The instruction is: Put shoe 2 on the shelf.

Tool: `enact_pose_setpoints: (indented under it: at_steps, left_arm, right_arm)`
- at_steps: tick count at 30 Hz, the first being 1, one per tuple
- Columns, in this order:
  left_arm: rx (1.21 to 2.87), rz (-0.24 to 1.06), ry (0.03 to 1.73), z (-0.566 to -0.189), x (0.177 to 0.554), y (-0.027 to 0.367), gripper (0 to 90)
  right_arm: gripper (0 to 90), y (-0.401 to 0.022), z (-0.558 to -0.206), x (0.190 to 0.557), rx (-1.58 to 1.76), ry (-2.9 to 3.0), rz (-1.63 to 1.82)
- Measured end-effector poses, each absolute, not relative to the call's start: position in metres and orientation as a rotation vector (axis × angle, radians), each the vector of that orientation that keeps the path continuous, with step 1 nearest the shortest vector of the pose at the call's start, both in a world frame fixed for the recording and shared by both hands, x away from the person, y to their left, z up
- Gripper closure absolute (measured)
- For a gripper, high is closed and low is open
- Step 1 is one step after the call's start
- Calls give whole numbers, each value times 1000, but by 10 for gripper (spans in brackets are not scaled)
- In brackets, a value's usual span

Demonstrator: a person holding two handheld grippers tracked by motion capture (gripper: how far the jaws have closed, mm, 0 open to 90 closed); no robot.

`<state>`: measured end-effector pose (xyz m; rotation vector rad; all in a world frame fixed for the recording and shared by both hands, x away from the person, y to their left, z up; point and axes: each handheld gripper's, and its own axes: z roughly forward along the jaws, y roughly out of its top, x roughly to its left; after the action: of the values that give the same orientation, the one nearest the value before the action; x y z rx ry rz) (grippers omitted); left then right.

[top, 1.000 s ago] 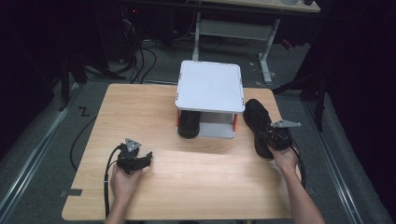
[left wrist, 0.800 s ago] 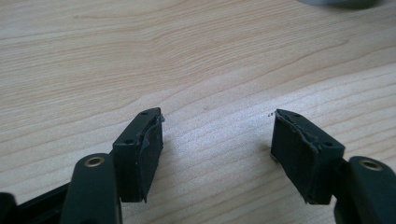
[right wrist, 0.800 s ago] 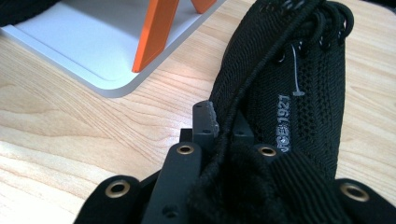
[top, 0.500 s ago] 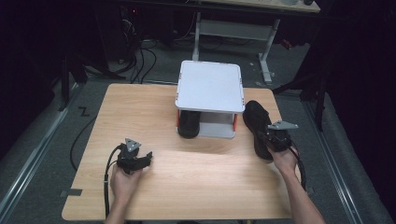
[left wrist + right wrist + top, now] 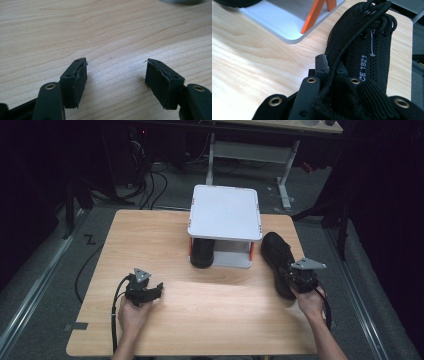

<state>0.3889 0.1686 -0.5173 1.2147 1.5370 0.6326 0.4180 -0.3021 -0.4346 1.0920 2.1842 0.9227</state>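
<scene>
Right gripper (image 5: 292, 279): we see its jaws pinched tight on the collar fabric and laces of the black shoe (image 5: 278, 260); in the right gripper view the knit upper (image 5: 364, 50) bulges over the jaws.

Left gripper (image 5: 150, 292): we see its jaws standing well apart over bare wood, with nothing between the pads (image 5: 79, 80); it rests low on the near left of the table (image 5: 150, 235).

Shoe, place: we find it at the right side of the table, just beside the white two-tier rack (image 5: 225, 212), apart from the rack's orange leg (image 5: 313, 18).

Second shoe (image 5: 202, 254): we see another dark shoe tucked under the rack's top shelf, on the lower level at its left.

Progress: we judge the work to be stowing the pair on the rack. One shoe looks already placed; the other is gripped but still outside. What is left, as we read it: carry it to the free space on the lower level beside its mate, set it down and let go.

Pointing: we see the shoe's long axis running away from the person, roughly along the table's depth and leaning slightly left at the far end. The toe points away, the heel towards the right hand (image 5: 310, 302).

Posture: we cannot tell whether the sole touches the wood.
</scene>
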Motion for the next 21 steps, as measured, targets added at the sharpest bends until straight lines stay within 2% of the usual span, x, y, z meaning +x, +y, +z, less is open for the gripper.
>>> enact_pose_setpoints:
  at_steps: [13, 21]
  left_arm:
    - [1214, 634, 1538, -517, 389, 169, 347]
    - [1219, 633, 1538, -517, 389, 169, 333]
  right_arm:
    - [864, -302, -434, 368, 1067, 2205, 941]
    - [864, -289, -432, 338, 1034, 2248, 982]
